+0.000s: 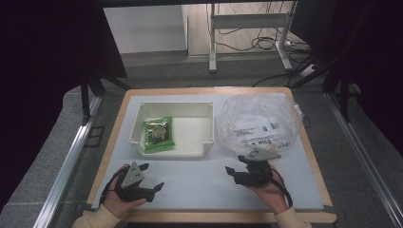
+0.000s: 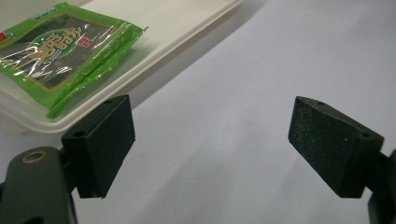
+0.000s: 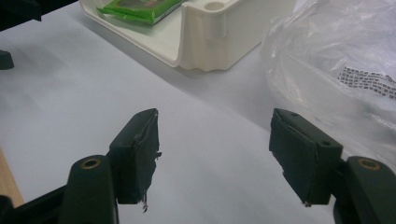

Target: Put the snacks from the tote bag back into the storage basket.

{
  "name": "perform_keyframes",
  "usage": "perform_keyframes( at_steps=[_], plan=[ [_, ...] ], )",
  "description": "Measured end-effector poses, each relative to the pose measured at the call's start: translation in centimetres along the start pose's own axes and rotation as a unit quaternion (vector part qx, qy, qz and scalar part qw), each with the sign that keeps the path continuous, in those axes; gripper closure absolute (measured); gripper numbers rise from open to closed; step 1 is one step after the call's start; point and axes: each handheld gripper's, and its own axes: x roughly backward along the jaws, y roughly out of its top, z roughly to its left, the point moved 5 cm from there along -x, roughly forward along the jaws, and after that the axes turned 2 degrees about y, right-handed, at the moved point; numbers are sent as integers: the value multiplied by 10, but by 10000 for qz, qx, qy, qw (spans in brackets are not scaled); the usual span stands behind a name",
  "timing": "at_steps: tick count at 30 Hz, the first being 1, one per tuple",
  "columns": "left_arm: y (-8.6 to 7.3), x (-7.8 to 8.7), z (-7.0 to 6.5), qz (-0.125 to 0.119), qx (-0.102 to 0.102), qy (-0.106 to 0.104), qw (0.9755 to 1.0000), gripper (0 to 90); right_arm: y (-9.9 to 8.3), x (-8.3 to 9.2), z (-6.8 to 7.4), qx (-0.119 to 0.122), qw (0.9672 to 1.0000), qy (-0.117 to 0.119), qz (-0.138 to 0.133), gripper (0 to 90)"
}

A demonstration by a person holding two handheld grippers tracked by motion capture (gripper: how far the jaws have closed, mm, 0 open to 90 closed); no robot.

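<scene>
Grippers at rest near the front edge of the table [image 1: 304, 142], both empty. Left gripper [image 1: 153, 176]: jaws spread wide, nothing between them, white mat beneath. Right gripper [image 1: 231, 174]: jaws likewise spread, nothing held, parked just in front of the clear plastic bag [image 1: 259, 121].

Work items:
- Green snack packet [image 1: 159, 134], lying flat inside the white bin [image 1: 205, 111], toward the bin's left half; right half of the bin bare.
- Clear plastic bag, crumpled and puffed, just right of the bin, printed label facing up.

Step in hand, as judged: a pause between placements, one packet in the bin, bag presumably next to be approached. Contents of the bag not discernible through the folds.

Next move, as judged: short forward reach with the right gripper to the bag's near side; pinch on film or on an item inside, with jaws kept apart until contact.

Clearances:
- Open mat between the two grippers and along the bin's front wall; ample room for travel.
- Bin's front-right corner close to the bag's left flank; narrow gap there, approach from the front preferable.
- Bag near the table's right and far edges; risk of pushing it off with a hard forward shove.
- Left gripper close to the bin's front-left corner; upward lift needed before any entry over the rim.
</scene>
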Motion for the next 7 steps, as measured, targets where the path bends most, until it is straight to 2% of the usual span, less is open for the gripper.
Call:
perform_keyframes(
  at_steps=[7],
  plan=[
    [1,-1,0,-9,-17,-2,10000,147,-1,0,0,30,10000,-43,8,334]
  ],
)
